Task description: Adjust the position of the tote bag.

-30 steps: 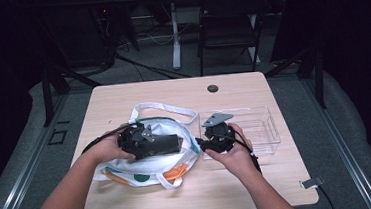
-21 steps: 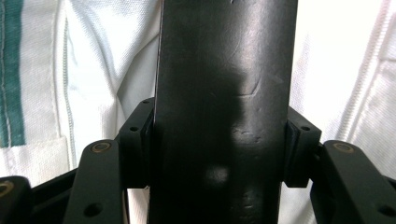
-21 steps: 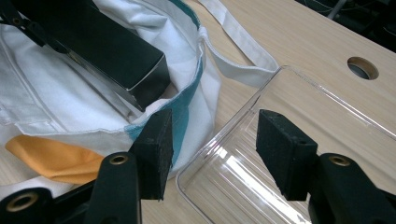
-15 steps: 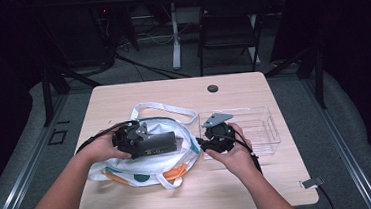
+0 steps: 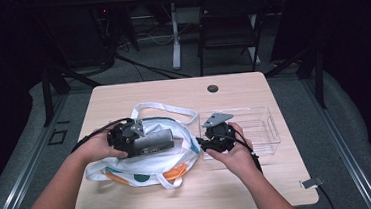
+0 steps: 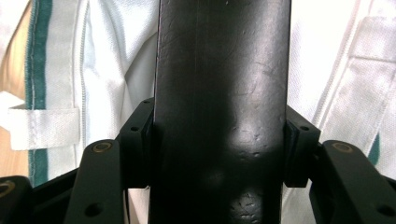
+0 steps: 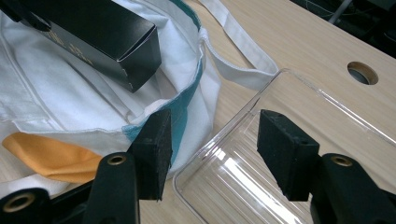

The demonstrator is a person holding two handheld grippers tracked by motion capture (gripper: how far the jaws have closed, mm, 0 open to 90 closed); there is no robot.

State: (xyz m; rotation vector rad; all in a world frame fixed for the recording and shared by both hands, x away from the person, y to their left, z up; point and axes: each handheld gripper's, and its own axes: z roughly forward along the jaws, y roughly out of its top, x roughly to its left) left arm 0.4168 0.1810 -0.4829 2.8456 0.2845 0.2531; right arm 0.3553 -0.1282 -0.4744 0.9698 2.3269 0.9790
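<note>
Right now your left gripper [image 5: 168,138] has its jaws clamped on a long black box [image 6: 219,112], one pad pressing each long side, and the box hangs over the open mouth of the white tote bag [image 5: 143,163] lying on the table [image 5: 172,93]. In the right gripper view the far end of the box [image 7: 116,42] sits above the bag's teal-edged rim [image 7: 180,109], apart from the cloth below it.

Your right gripper [image 7: 212,149] stands wide with nothing between its pads. It sits low at the bag's rim, with the clear plastic tray [image 5: 263,128] just beside it on the other side.

The main risk, as I judge it, is the bag itself. It's soft and unheld, so the rim can fold or drag along with the box, and one of the loose white straps [image 5: 166,108] could snag a corner. Pinning the rim with your right gripper would help, but watch its right-hand pad: it is close to the tray's edge and could nudge the tray along the table.

The other risk is the grip. The box looks smooth and glossy, and you're holding it well back from the far end, so any knock against the rim could tilt it between the pads or let it slip.
</note>
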